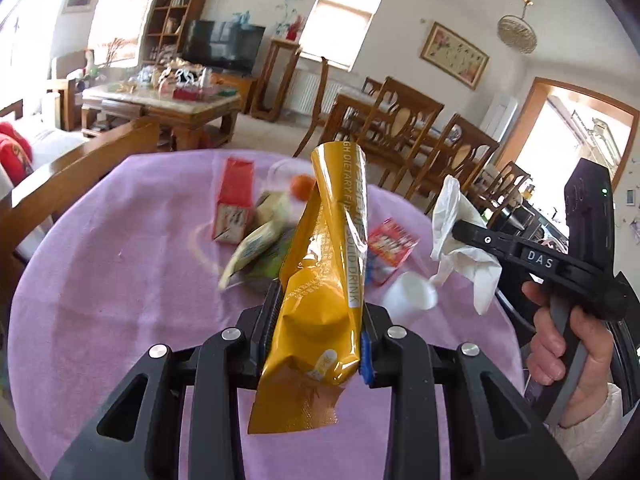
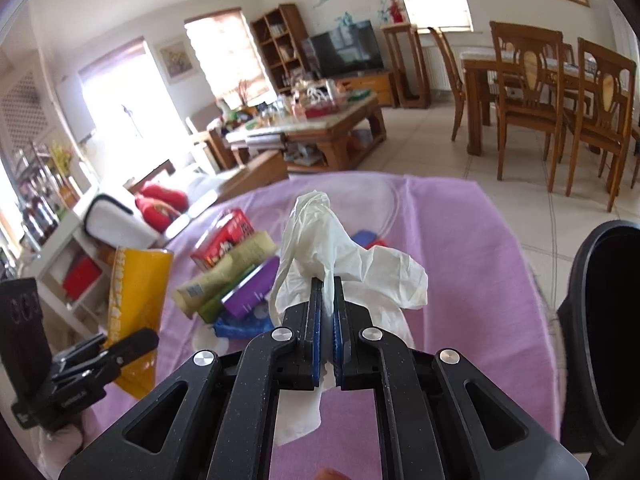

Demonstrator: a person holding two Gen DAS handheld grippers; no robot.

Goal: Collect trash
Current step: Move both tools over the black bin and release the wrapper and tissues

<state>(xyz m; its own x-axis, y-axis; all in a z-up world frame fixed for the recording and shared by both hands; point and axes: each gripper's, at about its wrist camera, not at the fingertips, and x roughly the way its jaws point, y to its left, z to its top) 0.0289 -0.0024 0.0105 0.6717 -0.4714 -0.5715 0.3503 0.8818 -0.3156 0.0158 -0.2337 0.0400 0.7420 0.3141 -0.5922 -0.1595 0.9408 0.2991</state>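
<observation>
My left gripper (image 1: 318, 300) is shut on a yellow drink pouch (image 1: 332, 248) and holds it upright above the purple-clothed table (image 1: 120, 264). The pouch also shows in the right wrist view (image 2: 134, 304), with the left gripper (image 2: 132, 344) at the lower left. My right gripper (image 2: 327, 292) is shut on a crumpled white tissue (image 2: 360, 268), held above the cloth. It shows in the left wrist view (image 1: 460, 228) at the right, with the tissue (image 1: 460, 236) hanging from it.
More litter lies on the table: a red carton (image 1: 234, 204), a pale yellow wrapper (image 1: 256, 240), a red snack packet (image 1: 390, 248), a white cup (image 1: 410, 298), an orange (image 1: 302, 186). A black bin (image 2: 604, 332) stands at the table's right. Wooden chairs (image 2: 528, 92) stand beyond.
</observation>
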